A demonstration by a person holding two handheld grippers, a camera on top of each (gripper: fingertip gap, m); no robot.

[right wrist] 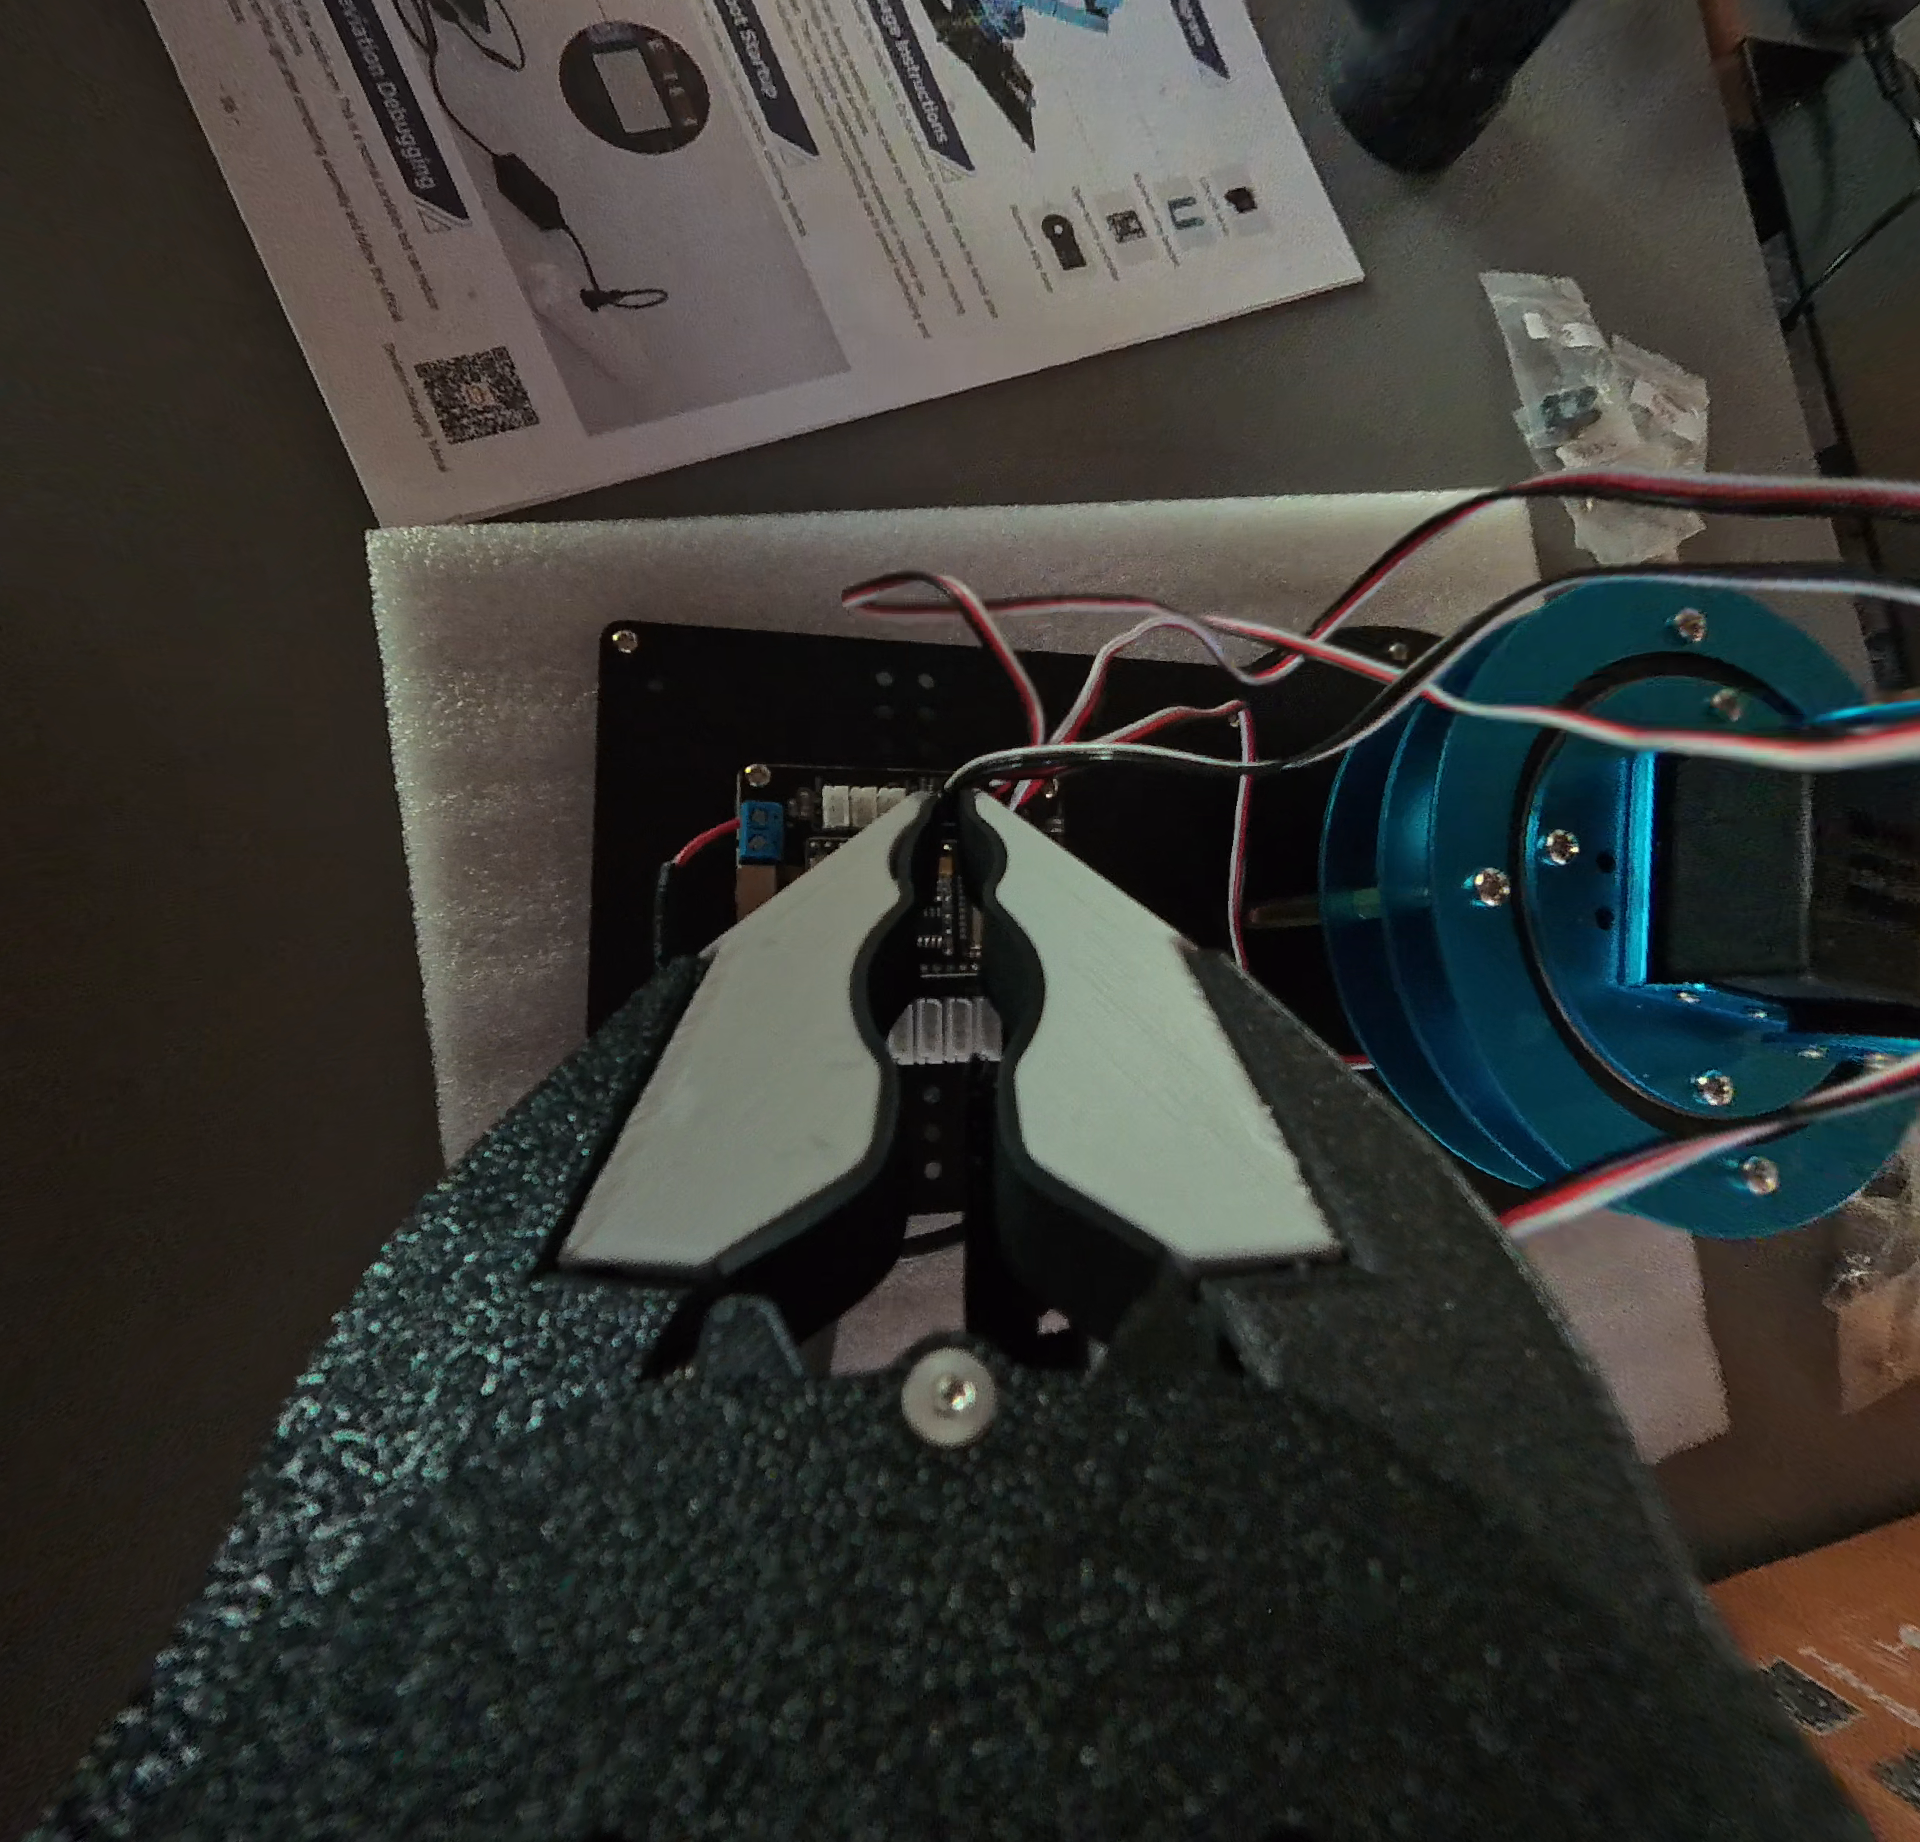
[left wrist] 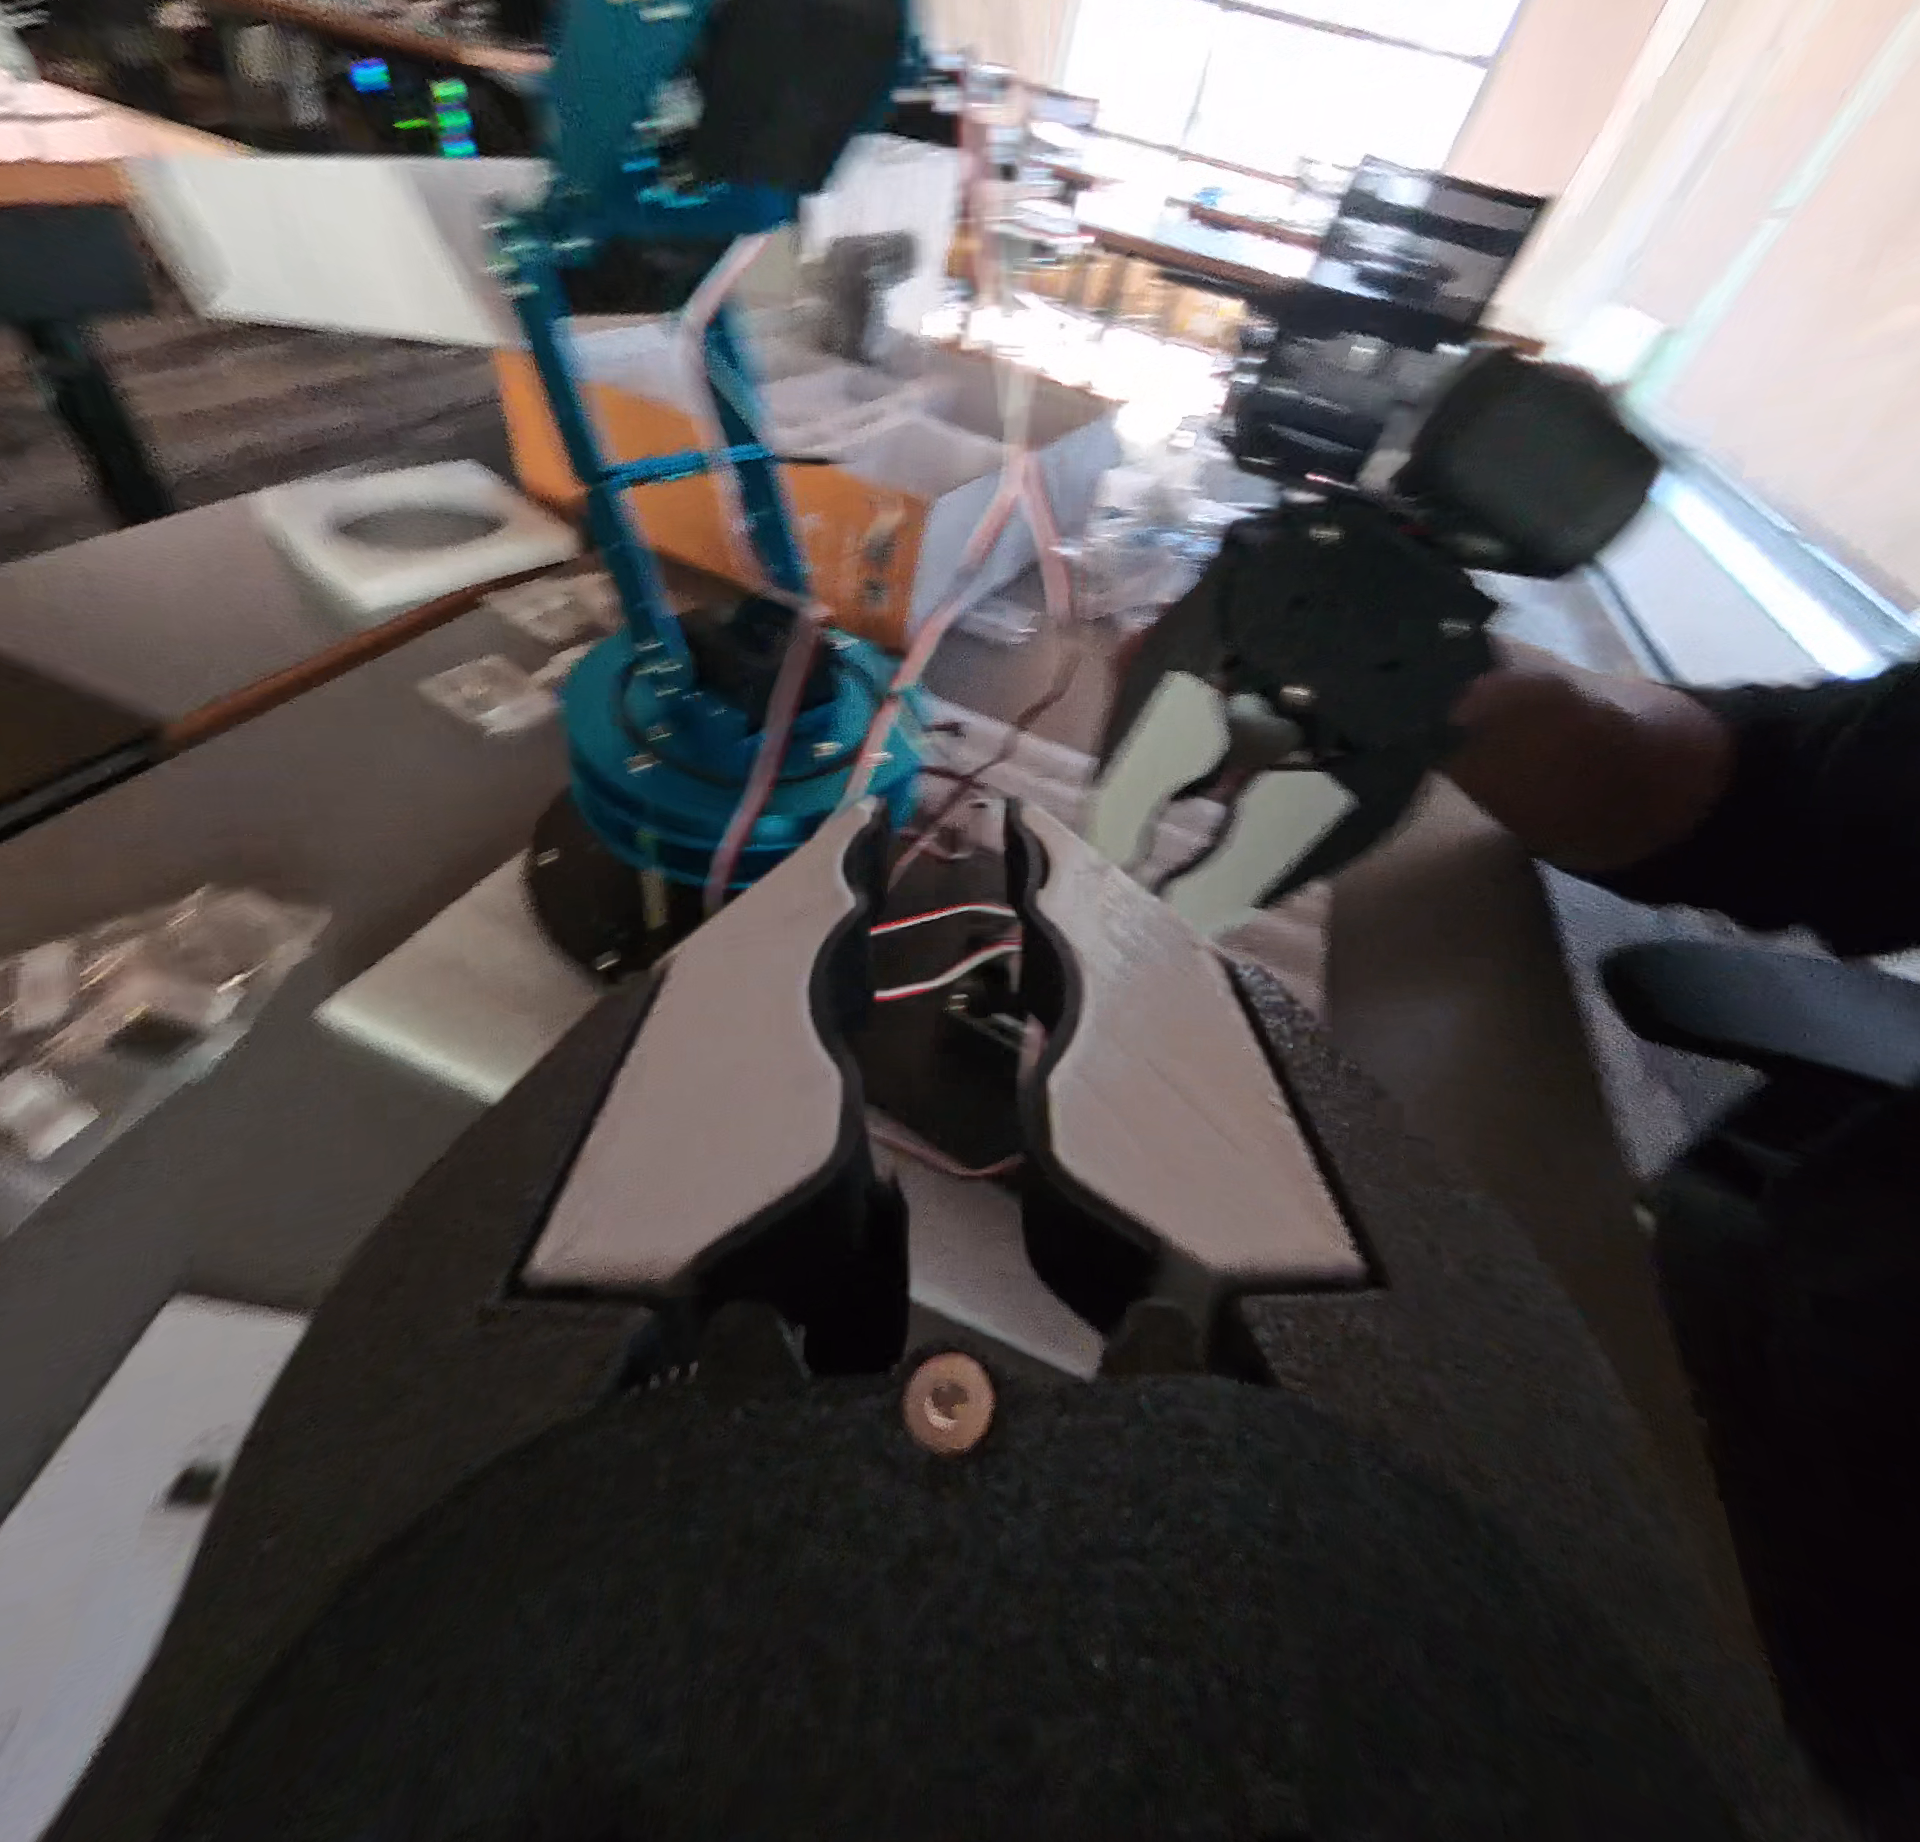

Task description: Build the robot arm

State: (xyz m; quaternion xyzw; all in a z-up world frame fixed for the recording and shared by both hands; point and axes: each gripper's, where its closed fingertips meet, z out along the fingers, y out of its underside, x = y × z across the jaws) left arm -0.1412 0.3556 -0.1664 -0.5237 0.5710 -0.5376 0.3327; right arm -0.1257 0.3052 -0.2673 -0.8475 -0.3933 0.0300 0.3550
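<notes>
A blue metal robot arm (left wrist: 665,421) stands on a round blue turntable (right wrist: 1621,909), fixed to a black baseplate (right wrist: 727,712) on white foam (right wrist: 499,753). Red, white and black servo wires (right wrist: 1091,753) run from the arm to a control board (right wrist: 940,919) on the plate. My right gripper (right wrist: 949,803) hangs over the board, its tips pinched on one servo wire. Its black body (left wrist: 1351,629) and the hand (left wrist: 1590,753) holding it show in the blurred left wrist view. My left gripper (left wrist: 942,816) is slightly open and empty, just in front of the turntable (left wrist: 727,743).
A printed instruction sheet (right wrist: 727,182) lies beyond the foam. Clear bags of small parts lie on the grey table (right wrist: 1600,410), and also show in the left wrist view (left wrist: 135,982). An orange cardboard box (left wrist: 707,504) and a white box (left wrist: 416,535) stand behind the arm. A black chair arm (left wrist: 1766,1003) is at the right. One gripper's finger ends stand about 11 cm off the other's.
</notes>
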